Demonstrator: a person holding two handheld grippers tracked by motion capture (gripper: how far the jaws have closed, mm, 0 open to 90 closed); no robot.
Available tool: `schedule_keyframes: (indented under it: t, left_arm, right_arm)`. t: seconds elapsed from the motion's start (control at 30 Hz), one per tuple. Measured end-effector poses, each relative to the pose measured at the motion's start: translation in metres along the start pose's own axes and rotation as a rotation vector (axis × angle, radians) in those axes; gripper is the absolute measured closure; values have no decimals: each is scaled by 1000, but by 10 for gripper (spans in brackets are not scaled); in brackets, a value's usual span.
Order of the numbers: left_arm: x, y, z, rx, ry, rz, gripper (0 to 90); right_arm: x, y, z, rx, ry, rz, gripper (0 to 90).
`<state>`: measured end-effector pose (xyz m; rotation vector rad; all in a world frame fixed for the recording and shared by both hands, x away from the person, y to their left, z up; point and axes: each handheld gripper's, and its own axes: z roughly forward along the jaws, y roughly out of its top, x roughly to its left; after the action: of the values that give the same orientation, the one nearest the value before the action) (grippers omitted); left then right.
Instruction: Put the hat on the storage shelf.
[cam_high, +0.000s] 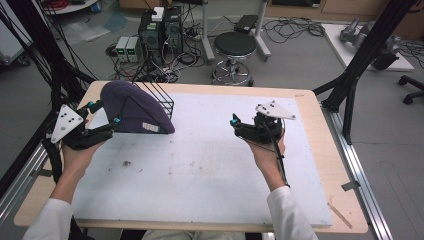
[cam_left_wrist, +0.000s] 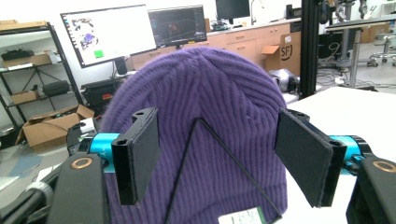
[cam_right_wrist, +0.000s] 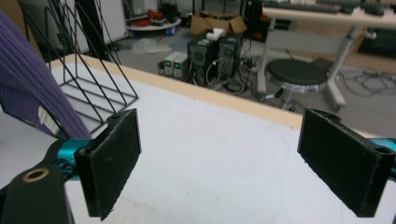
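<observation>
The counter (cam_high: 210, 165), covered by a white sheet, carries one work item: a purple knit beanie (cam_high: 132, 107) draped over the near end of a black wire rack (cam_high: 159, 102), at the far left of the counter. The beanie sits upright on the rack's triangular dividers, one of which shows as a black wire in front of the knit in the left gripper view; a small label (cam_left_wrist: 240, 216) shows at its lower hem.

My left gripper (cam_high: 103, 114) is released, jaws spread wide on either side of the beanie (cam_left_wrist: 205, 126), just short of the fabric as far as I can judge; no contact is confirmed. My right gripper (cam_high: 234, 121) is likewise released, holding nothing, well apart from the rack over bare counter, jaws pointed toward the rack (cam_right_wrist: 88, 88).

Assessment: the step in hand is the approach to grasp the beanie, not yet the grasp itself. The next move calls for advancing my left gripper until the pads bracket the knit, clenching on fabric alone rather than wire, then lifting up and clear of the dividers. Risk noted: catching the wire would drag the rack
</observation>
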<state>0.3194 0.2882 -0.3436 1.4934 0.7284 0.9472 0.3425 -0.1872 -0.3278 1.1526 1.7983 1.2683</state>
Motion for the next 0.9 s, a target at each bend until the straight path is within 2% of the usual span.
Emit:
schedule_keyframes:
  t: [0.17, 0.37, 0.47, 0.63, 0.77, 0.8, 0.9]
  left_arm:
    - [-3, -5, -6, -5, 0, -12, 308]
    - [-3, -9, -12, -8, -5, -33, 299]
    - [-4, -12, -15, -6, -8, -29, 297]
    - [-8, -19, -20, 1, -14, -39, 293]
    - [-11, -24, -25, 5, -17, -43, 288]
    - [-12, -25, -27, 5, -15, -45, 288]
    - [-15, -31, -31, 2, -10, -54, 288]
  right_arm:
    - [-12, -13, -10, 21, -15, 30, 127]
    - [-19, -20, -21, 17, -34, 39, 127]
    - [-22, -26, -27, 31, -45, 44, 126]
    - [-23, -37, -37, -2, -66, 32, 130]
    - [-24, -44, -40, 42, -79, 26, 123]
    - [-24, -47, -45, 8, -84, 29, 125]
    - [-23, -51, -48, 10, -85, 33, 126]
